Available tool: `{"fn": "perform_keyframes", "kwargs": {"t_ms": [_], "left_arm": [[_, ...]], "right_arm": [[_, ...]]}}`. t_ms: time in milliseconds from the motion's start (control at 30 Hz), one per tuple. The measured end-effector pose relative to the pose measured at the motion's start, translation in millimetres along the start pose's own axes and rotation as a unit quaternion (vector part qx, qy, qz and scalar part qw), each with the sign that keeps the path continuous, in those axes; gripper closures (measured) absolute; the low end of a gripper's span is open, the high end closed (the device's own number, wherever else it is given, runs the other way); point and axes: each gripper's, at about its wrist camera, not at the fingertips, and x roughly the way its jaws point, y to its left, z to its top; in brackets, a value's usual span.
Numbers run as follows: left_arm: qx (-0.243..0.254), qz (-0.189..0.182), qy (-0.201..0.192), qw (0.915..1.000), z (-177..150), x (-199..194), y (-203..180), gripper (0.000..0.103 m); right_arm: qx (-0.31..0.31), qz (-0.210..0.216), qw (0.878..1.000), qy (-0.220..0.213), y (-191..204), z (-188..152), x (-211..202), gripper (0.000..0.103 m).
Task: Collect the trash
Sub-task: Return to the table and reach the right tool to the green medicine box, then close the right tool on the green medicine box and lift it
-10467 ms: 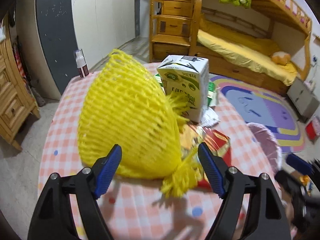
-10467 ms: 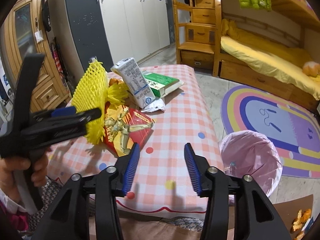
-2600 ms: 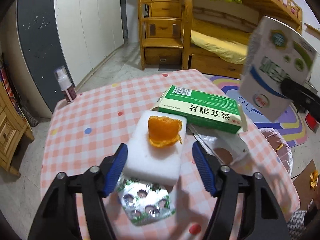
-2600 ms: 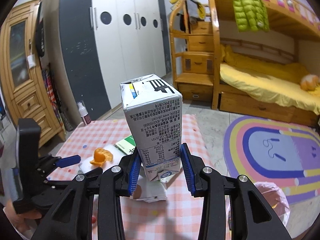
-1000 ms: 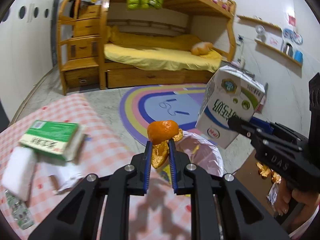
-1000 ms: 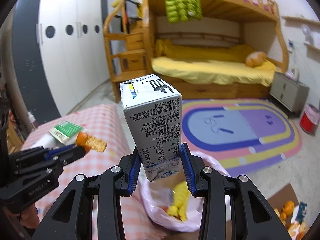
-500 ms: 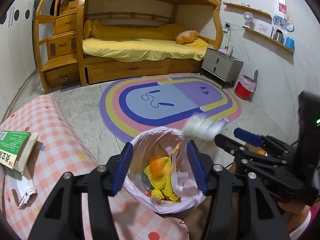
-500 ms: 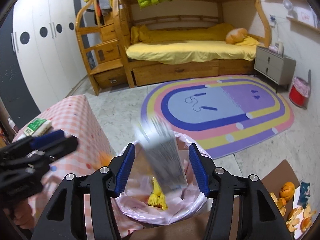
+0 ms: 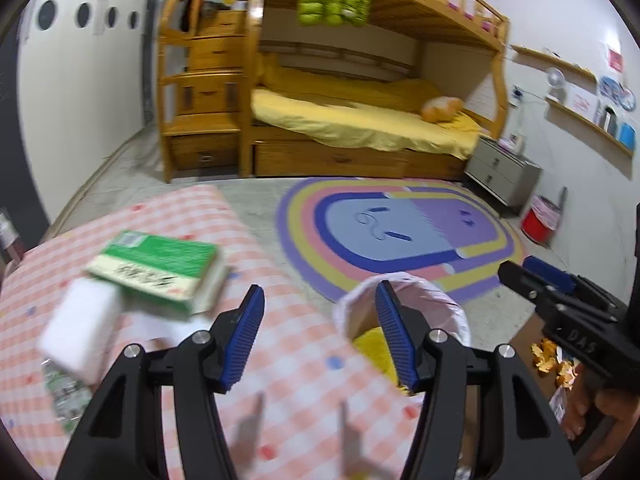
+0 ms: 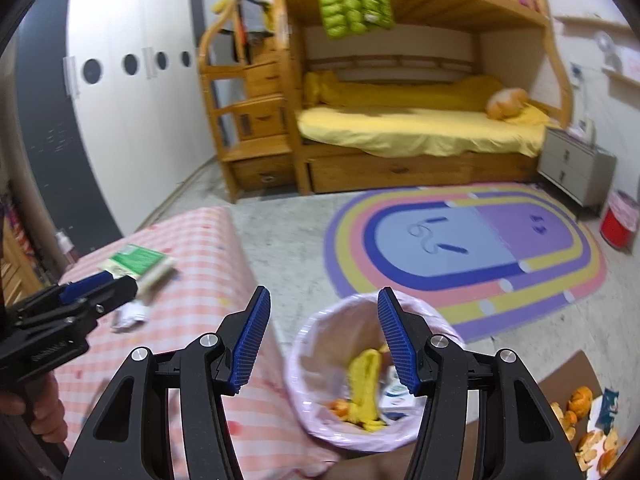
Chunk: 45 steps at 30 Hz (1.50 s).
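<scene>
Both of my tools are empty. My left hand-held gripper (image 9: 318, 334) stands released, blue pads well apart with nothing between them, and my right hand-held gripper (image 10: 320, 336) is the same, hanging above the pink-lined trash bin (image 10: 316, 336). Inside the bin I see a yellow net (image 10: 364, 384), a bit of orange peel (image 10: 340, 407) and a white carton (image 10: 394, 394), so that part looks done.

What is left sits on the counter (image 9: 304, 360), the checked pink cloth to the near left of the bin. The green box (image 9: 160, 268) lies flat at the far left of the cloth, up and to the left of my left pads. Its long axis runs from far left to near right, slanting across the line my left tool points along. A white block (image 9: 80, 328) lies just beside it on the near side, overlapping its corner as far as the blur lets me tell, and a crumpled foil sheet (image 9: 64, 394) lies nearer still at the left edge. A crumpled white paper (image 10: 130, 314) shows close to the box in the right view.

My left hand is plainly the nearer one to all of these; my right is over the bin, with the left tool between it and the box. I judge the next reach belongs to the left, swinging leftward and away from the bin, and the wrist would want turning so the pads straddle the box's short side.
</scene>
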Motion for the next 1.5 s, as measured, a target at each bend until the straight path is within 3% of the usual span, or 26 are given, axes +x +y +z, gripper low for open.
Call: {"fn": "perform_keyframes", "kwargs": {"t_ms": [200,400,567,767,1000,1300,1367,1500], "left_arm": [[-0.031,0.054,-0.018,0.9979,-5.0,-38.6,50.8,0.041],[-0.079,0.117,-0.03,0.9895,-11.9,-69.0,112.9,0.039],[-0.109,0.173,-0.033,0.9783,-18.9,-84.5,158.6,0.036],[-0.114,0.22,-0.005,0.9687,-22.0,-71.2,192.3,0.036],[-0.143,0.227,0.009,0.9632,-11.3,-45.8,227.7,0.031],[-0.156,0.24,0.031,0.9576,-6.2,-21.5,249.8,0.03],[-0.154,0.238,0.03,0.9584,-6.7,-23.0,249.0,0.03],[-0.139,0.242,0.033,0.9598,-9.4,-26.1,240.9,0.03]], "right_arm": [[-0.049,0.043,0.998,-0.007,61.7,15.1,-8.7,0.046],[-0.089,0.086,0.992,-0.005,121.3,23.1,2.7,0.046],[-0.111,0.111,0.988,0.007,159.3,25.7,31.0,0.046],[-0.136,0.129,0.981,0.04,194.1,32.0,81.2,0.046],[-0.15,0.161,0.973,0.069,216.7,48.0,138.6,0.03],[-0.121,0.182,0.966,0.136,218.8,50.5,208.3,0.031],[-0.11,0.192,0.963,0.155,213.4,48.6,213.4,0.037],[-0.103,0.225,0.952,0.179,210.2,39.9,201.6,0.038]]}}
